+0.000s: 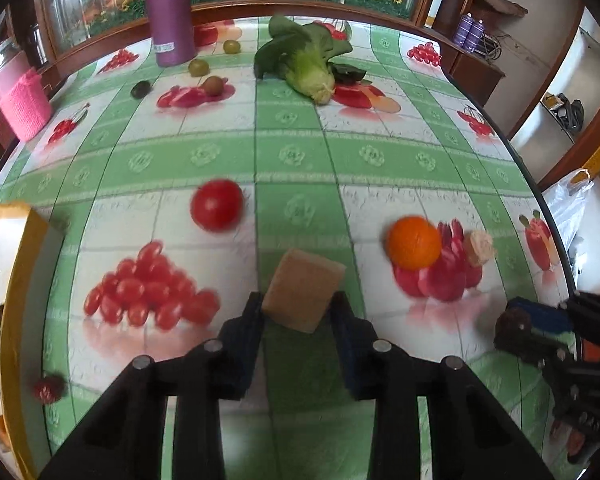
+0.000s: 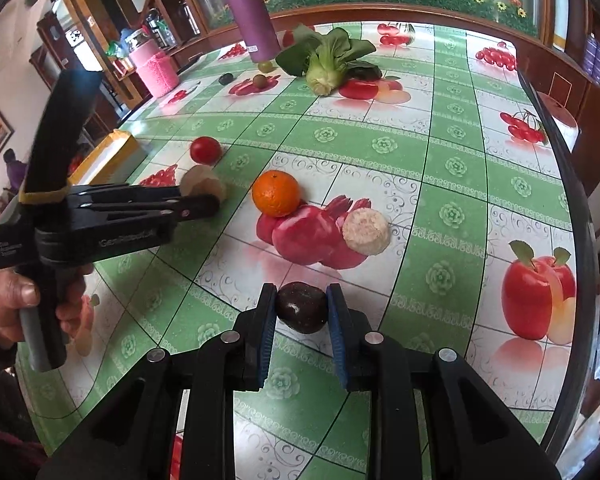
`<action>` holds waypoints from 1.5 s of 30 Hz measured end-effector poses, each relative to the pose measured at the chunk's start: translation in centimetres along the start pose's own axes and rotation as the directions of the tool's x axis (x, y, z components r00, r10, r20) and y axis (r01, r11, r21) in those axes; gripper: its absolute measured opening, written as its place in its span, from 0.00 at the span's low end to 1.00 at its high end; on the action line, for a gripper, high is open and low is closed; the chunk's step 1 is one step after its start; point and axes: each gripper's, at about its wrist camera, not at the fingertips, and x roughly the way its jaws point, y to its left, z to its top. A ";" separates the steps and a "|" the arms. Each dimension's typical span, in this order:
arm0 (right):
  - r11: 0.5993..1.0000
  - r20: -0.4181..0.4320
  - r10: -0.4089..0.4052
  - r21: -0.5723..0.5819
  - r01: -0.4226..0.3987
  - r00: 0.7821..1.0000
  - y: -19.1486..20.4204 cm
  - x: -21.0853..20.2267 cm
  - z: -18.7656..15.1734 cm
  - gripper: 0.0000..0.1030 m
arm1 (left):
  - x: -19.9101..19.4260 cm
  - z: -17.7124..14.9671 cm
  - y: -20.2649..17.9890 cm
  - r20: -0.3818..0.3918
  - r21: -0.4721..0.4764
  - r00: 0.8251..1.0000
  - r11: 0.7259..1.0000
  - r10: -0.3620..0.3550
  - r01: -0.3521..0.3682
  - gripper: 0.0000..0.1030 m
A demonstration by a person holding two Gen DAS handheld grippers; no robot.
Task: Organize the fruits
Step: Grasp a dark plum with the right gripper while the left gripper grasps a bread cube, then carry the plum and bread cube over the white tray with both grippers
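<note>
My left gripper (image 1: 298, 306) points down at the table, its pads pressed on both sides of a tan spongy block (image 1: 302, 288). The right wrist view shows that gripper (image 2: 214, 205) from the side, a hand (image 2: 8, 304) on its handle and the pale block (image 2: 202, 186) at its tip. My right gripper (image 2: 302, 290) is shut on a dark purple round fruit (image 2: 302, 308), held just above the cloth. On the table lie a red tomato (image 1: 217, 210), an orange (image 1: 414, 242) and a pale round cake piece (image 1: 478, 248).
A yellow-rimmed white box (image 1: 20, 240) stands at the left edge, with a small red fruit (image 1: 49, 389) beside it. Far back lie a bok choy (image 1: 304, 60), a purple bottle (image 1: 170, 12), several small green and dark fruits (image 1: 198, 67) and a pink container (image 1: 24, 108). The table edge (image 2: 572, 184) runs along the right.
</note>
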 end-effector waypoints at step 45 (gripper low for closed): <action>0.988 -0.007 -0.041 -0.150 0.039 0.999 15.7 0.3 0.0 0.24 | -12.2 -10.1 12.2 0.102 -0.154 0.994 0.987 -0.031 0.047 0.36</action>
